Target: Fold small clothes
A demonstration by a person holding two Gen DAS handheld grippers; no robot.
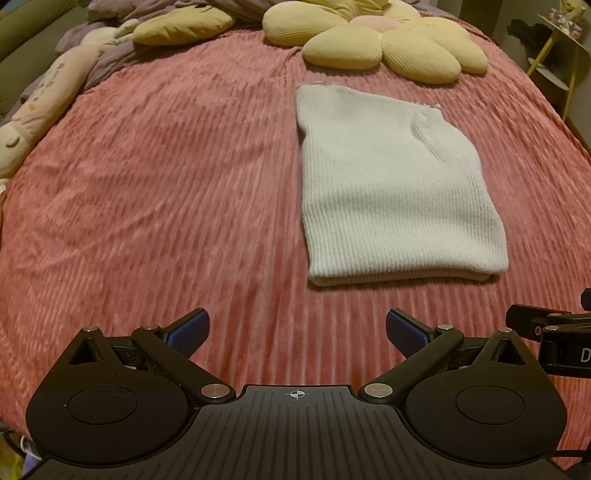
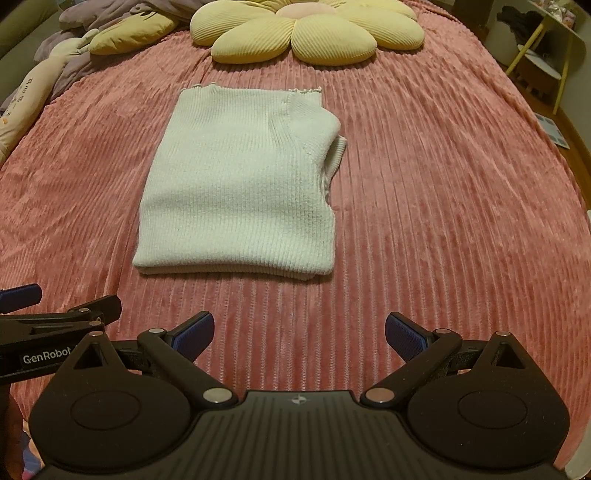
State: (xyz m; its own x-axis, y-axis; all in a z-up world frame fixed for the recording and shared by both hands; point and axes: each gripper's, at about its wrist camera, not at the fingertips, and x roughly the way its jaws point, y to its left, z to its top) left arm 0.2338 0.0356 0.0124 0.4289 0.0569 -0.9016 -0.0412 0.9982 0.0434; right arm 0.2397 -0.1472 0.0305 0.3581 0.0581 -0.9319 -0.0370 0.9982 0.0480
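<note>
A white ribbed sweater [image 2: 240,184] lies folded into a flat rectangle on the pink ribbed blanket [image 2: 443,203] covering the bed, its folded edge toward the cameras and its frilled edge toward the yellow flower cushion [image 2: 306,33] at the far end. Both grippers are held level, low over the blanket, on the near side of the sweater and pointing toward it, clear of the cloth. The left gripper [image 1: 297,330] sits off the sweater's near left corner; its blue-padded fingers [image 1: 188,330] are spread wide with nothing between them. The right gripper [image 2: 299,332] faces the sweater's near right part, its fingers [image 2: 404,336] equally wide apart and holding nothing. The two grippers sit side by side, each showing at the edge of the other's view.
</note>
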